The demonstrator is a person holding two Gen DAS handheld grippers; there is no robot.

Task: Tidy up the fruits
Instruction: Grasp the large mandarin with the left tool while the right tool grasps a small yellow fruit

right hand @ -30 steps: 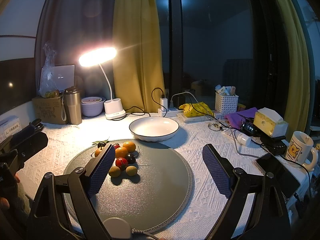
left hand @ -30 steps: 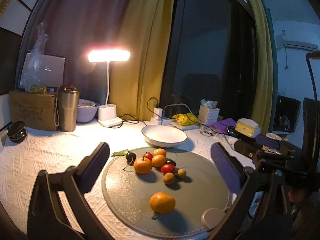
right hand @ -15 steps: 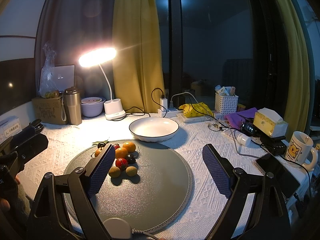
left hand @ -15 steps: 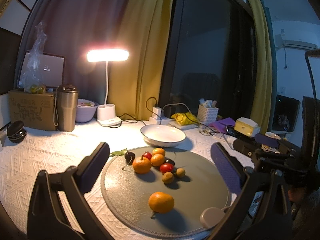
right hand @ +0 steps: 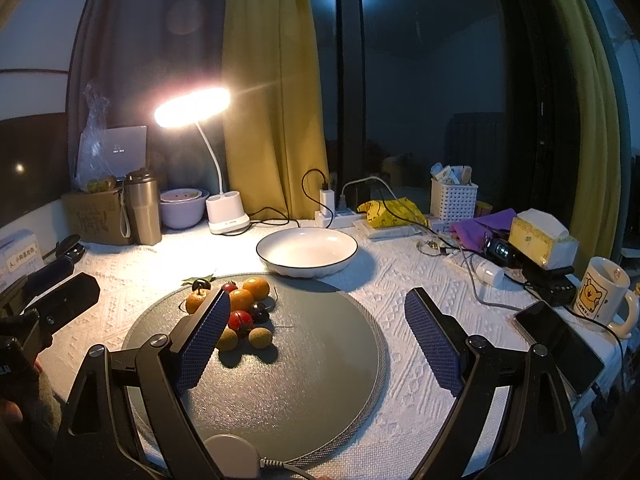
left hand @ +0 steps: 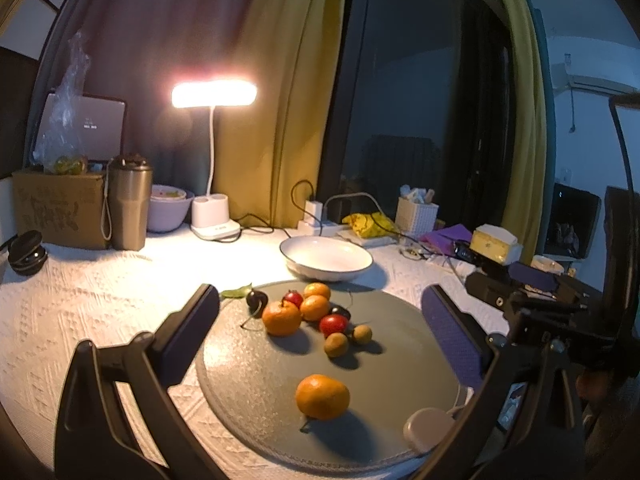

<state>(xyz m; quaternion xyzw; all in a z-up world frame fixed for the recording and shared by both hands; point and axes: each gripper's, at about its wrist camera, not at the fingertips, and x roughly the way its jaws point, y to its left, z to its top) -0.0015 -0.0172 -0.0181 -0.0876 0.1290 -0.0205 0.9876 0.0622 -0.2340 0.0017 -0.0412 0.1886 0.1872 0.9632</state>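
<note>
Fruits (left hand: 310, 314) are recorded in the left wrist view as a cluster at the far side of a round grey mat (left hand: 256, 384) laid on a white textured tablecloth (left hand: 80, 304): two small oranges, a larger orange (left hand: 281, 317), a red cherry tomato (left hand: 333, 323), dark cherries (left hand: 256, 299) and two small brown fruits (left hand: 336, 344), several touching. One lone orange (left hand: 322, 396) is seen apart, nearer the camera on the same mat. An empty white bowl (left hand: 326, 258) is set just beyond the mat's far edge. The left gripper (left hand: 320, 332) is held above the mat with its jaws spread wide, nothing between them, the fruit cluster and lone orange framed in the gap. Farther back are listed a lit desk lamp (left hand: 214, 94), a metal tumbler (left hand: 129, 202) and a cardboard box (left hand: 56, 208). In the right wrist view the same cluster (right hand: 240, 312) is noted at the mat's (right hand: 304, 360) far left part, partly hidden behind one finger; the lone orange is not visible here. The right gripper (right hand: 316, 332) is likewise released, jaws wide apart and empty over bare mat. The bowl (right hand: 307, 251) stands beyond the mat. At right are entered a tissue box (right hand: 542, 238), a printed mug (right hand: 604, 296) and a dark phone (right hand: 560, 344).
</note>
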